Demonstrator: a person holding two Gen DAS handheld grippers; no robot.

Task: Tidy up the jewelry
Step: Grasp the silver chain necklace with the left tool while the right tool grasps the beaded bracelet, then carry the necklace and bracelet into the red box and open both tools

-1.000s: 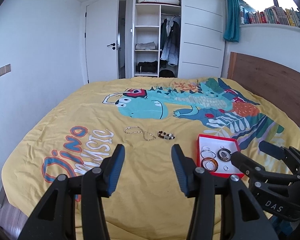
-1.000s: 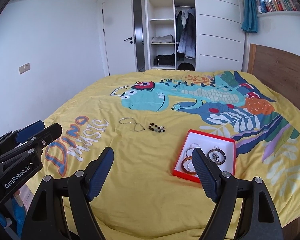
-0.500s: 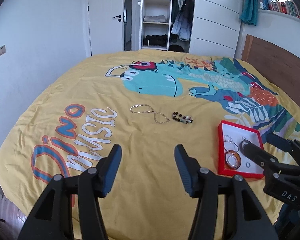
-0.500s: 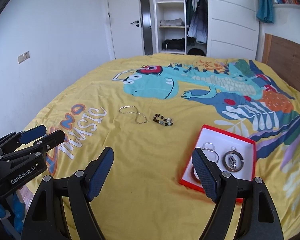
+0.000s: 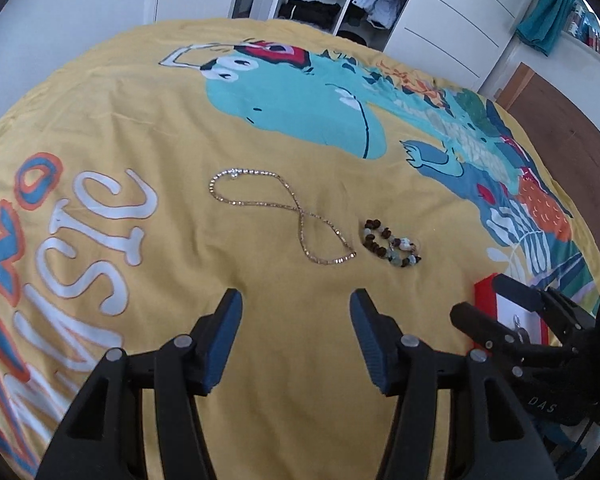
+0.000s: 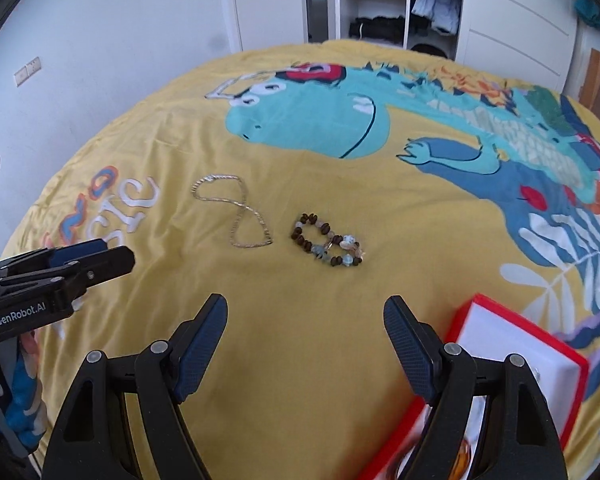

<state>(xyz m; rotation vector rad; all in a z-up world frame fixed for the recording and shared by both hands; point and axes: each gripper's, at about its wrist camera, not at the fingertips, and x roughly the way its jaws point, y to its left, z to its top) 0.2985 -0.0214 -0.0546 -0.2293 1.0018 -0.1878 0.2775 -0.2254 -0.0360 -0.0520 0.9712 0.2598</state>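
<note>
Chain (image 5: 284,216) beside beaded bracelet (image 5: 392,246), flat

Both tongs have come down toward the bed and now look more steeply at the yellow duvet (image 5: 148,92). The gold chain necklace (image 5: 278,216) and the beaded bracelet (image 5: 392,246) appear much larger and closer than a second ago. The left tongs (image 5: 296,340) have opened a little wider – nothing is between them. The red box (image 6: 516,344) has slid to the lower right corner of the right wrist view – partly behind the right tongs (image 6: 306,346).
</note>
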